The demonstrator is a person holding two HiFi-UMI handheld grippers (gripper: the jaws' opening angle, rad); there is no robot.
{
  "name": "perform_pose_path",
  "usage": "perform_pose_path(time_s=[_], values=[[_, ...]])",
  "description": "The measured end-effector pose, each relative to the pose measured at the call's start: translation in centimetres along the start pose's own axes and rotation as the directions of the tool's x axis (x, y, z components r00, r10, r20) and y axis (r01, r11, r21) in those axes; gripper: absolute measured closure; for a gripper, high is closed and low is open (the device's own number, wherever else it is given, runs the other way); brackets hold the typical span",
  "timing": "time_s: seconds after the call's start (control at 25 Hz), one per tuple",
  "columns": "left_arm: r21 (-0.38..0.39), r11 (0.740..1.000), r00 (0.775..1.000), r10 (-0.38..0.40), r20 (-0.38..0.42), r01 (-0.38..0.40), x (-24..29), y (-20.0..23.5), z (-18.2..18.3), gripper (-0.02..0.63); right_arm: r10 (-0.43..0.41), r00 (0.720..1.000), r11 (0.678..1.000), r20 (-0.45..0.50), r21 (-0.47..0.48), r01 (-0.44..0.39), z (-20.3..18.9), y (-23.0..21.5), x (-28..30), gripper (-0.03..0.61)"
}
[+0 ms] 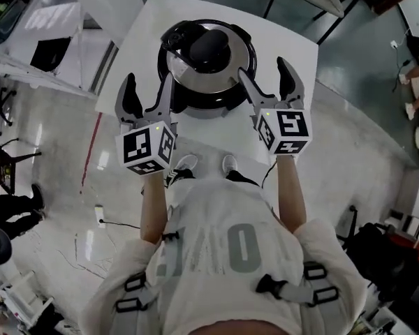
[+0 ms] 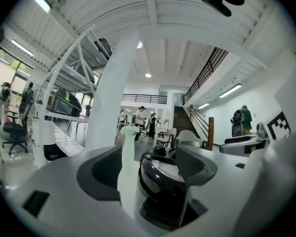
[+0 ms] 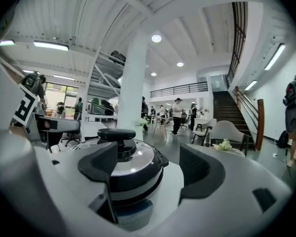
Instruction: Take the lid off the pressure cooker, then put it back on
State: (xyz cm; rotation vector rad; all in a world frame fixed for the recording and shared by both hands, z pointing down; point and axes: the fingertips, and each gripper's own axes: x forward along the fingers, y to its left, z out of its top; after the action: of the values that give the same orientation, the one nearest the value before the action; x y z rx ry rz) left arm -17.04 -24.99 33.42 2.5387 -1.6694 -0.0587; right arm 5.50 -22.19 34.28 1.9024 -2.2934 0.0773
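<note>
Head view: L tool [image 1: 150,82] & R tool [image 1: 264,68] spread, empty, flanking cooker [image 1: 202,106], lid [image 1: 227,74] on; prob. set to grab.

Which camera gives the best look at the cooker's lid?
The head view: it looks down on nearly the whole lid. The right gripper view shows it side-on, partly behind a jaw; the left gripper view shows part between jaws.

Obstacle: pressure cooker [image 1: 207,65] mid-counter [image 1: 272,37], close to the near edge.
Free: bare counter along left, right and far edges.
</note>
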Motion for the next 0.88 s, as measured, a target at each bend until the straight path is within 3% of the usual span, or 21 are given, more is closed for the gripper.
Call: perform_pose_path(time_s=[0.2, 0.4, 0.56, 0.88], values=[[-0.016, 0.985, 0.985, 0.17, 0.031, -0.17, -3.7, -1.7, 0.3, 0.29, 0.209, 0.978, 0.977, 0.012, -0.044, -0.208, 0.6, 0.5, 0.1, 0.193], [-0.002, 0.966, 0.965, 0.258, 0.043, -0.258, -6.4, -4.3, 0.6, 0.288, 0.355, 0.935, 0.932, 0.01, -0.089, -0.352, 0.6, 1.0, -0.4, 0.196], [0.005, 0.955, 0.955, 0.295, 0.033, -0.295, -8.0, -5.0, 0.6, 0.288, 0.42, 0.907, 0.902, 0.0, -0.107, -0.418, 0.5, 2.0, -0.6, 0.196], [0.001, 0.954, 0.954, 0.3, 0.002, -0.3, -7.5, -4.6, 0.0, 0.289, 0.464, 0.886, 0.879, -0.023, -0.111, -0.464, 0.3, 2.6, -0.2, 0.206]])
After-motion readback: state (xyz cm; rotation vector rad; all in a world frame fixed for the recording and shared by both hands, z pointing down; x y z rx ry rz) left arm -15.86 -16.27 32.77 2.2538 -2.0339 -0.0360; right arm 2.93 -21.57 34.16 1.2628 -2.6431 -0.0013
